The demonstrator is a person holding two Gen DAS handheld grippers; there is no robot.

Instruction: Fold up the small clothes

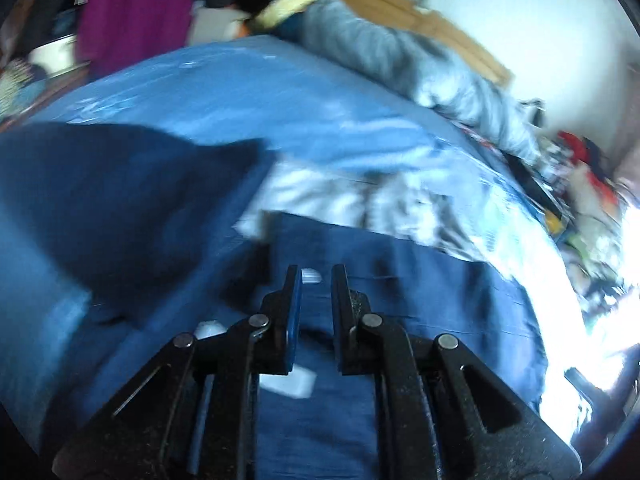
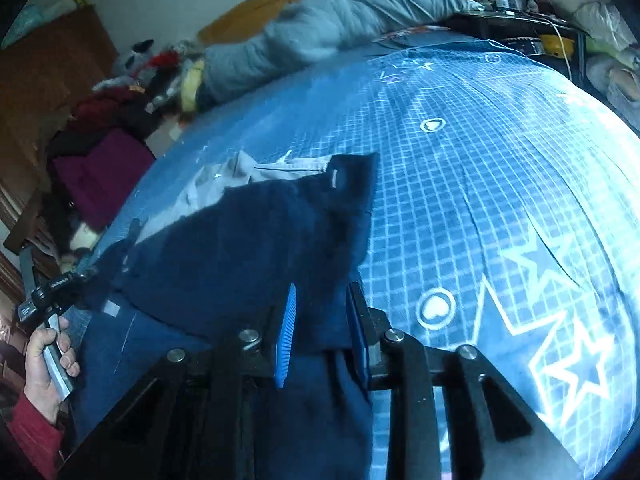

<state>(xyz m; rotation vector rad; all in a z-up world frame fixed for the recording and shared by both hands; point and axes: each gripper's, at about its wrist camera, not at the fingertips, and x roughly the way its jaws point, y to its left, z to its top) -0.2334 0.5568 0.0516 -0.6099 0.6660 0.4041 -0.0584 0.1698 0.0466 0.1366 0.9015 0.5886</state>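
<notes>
A dark navy fleece garment [image 2: 248, 248] lies spread on the bed, folded over a denim-blue piece [image 2: 132, 344] and a light grey garment [image 2: 224, 184]. My right gripper [image 2: 322, 300] sits at the navy garment's near right edge. Its jaws stand apart with the cloth running between them, and the pads do not visibly press on it. My left gripper [image 1: 316, 276] hovers over the denim-blue cloth [image 1: 400, 280], narrowly open with nothing between its pads. The navy fleece [image 1: 120, 208] lies to its left. In the right wrist view the left gripper [image 2: 86, 276] sits at the garment's left edge, held by a hand [image 2: 44, 356].
The bed sheet [image 2: 480, 208] is blue with a white grid and stars, bare to the right of the clothes. A rolled grey quilt [image 2: 320, 24] lies along the wooden headboard. Piled clothes and a magenta item [image 2: 96, 176] crowd the left side. A cluttered table [image 2: 520, 24] stands at far right.
</notes>
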